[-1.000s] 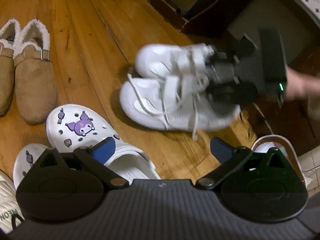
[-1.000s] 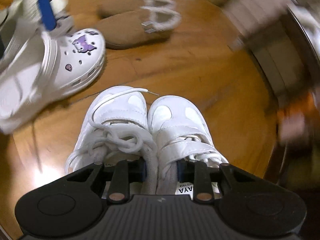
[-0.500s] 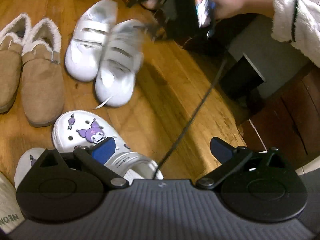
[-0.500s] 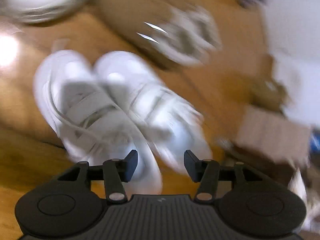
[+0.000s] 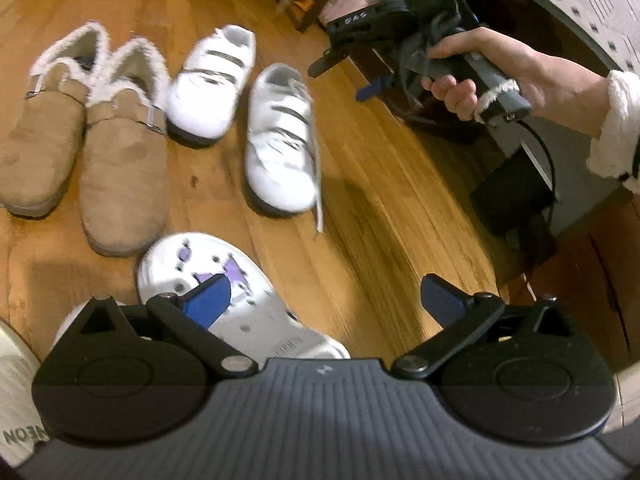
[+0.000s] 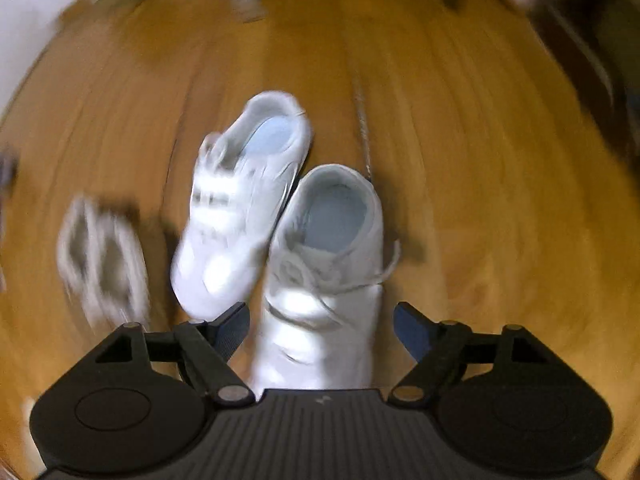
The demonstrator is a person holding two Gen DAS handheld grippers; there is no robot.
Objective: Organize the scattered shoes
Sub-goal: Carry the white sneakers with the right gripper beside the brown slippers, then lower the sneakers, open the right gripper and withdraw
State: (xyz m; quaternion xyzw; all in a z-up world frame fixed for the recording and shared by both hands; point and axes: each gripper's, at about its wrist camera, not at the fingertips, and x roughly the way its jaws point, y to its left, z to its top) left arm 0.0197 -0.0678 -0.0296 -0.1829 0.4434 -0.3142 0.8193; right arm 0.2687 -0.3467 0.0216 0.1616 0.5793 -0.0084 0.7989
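Nearest in the left wrist view, the left tool [image 5: 324,294] is held spread wide and empty over the wooden floor [image 5: 400,216], one blue pad hanging above a white clog [image 5: 236,300] decorated with purple charms. The clog is probably the next shoe to be handled, since it lies at an angle and out of line with the pairs beyond it. At the lower left edge a cream shoe [image 5: 16,392] with lettering is partly seen.

Further out, the white sneakers [image 5: 280,140] are set on the floor, toes toward the left camera. They are not quite parallel: the nearer one is turned slightly, and a loose lace trails from it across the boards. In the blurred right wrist view their inner sides appear to touch.

Just beside them to the left, the tan fur-lined slippers [image 5: 120,160] are lined up as a neat pair, so the sneakers seem to have been placed as the next pair in a row.

Farthest, the right tool [image 5: 344,76] is seen raised above the floor, gripped in the right hand [image 5: 480,68], its fingers parted and nothing between them. In its own view the right tool [image 6: 322,322] hangs above the sneakers [image 6: 324,264], released and clear of them.
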